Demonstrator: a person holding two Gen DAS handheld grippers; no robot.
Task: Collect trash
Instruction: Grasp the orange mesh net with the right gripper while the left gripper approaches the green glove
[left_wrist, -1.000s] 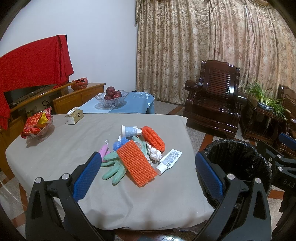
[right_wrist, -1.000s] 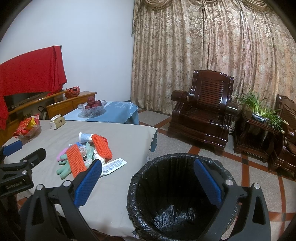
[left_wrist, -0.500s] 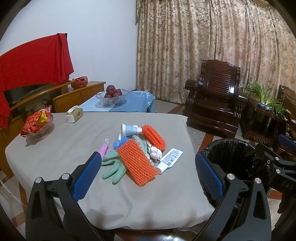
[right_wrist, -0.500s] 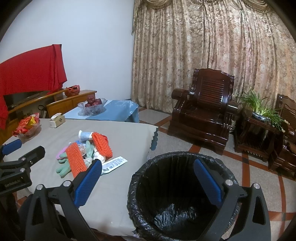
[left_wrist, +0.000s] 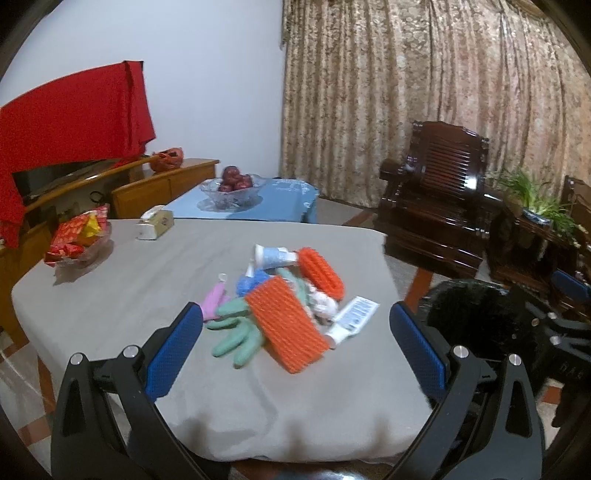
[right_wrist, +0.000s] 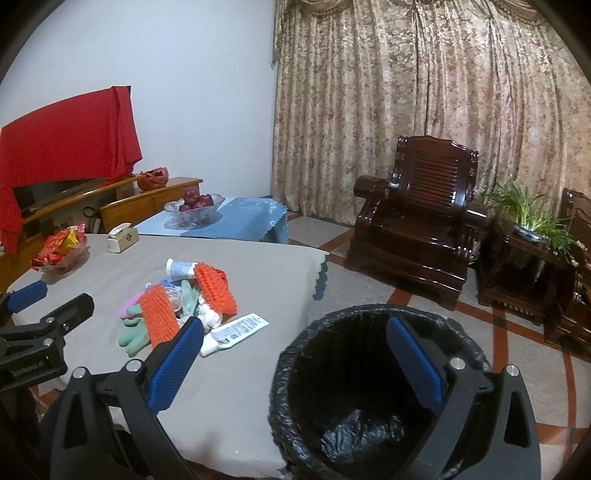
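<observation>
A pile of trash lies on the grey tablecloth (left_wrist: 147, 280): two orange foam nets (left_wrist: 286, 328) (left_wrist: 321, 269), a green glove (left_wrist: 236, 332), a white tube (left_wrist: 352, 317), a blue-white cup (left_wrist: 273, 254), a pink item (left_wrist: 212, 301) and crumpled paper (left_wrist: 323, 302). My left gripper (left_wrist: 295, 350) is open and empty, just short of the pile. My right gripper (right_wrist: 295, 358) is open and empty above the rim of a black-lined trash bin (right_wrist: 376, 398). The pile also shows in the right wrist view (right_wrist: 184, 306).
A snack bowl (left_wrist: 79, 240) and tissue box (left_wrist: 155, 223) sit at the table's far left. A fruit bowl (left_wrist: 232, 188) stands on a blue low table behind. A dark wooden armchair (right_wrist: 417, 218) and plant (right_wrist: 532, 218) stand to the right.
Both grippers have drifted slightly forward and left toward the table; the pile looms a bit nearer in the left view. Both stay open.
</observation>
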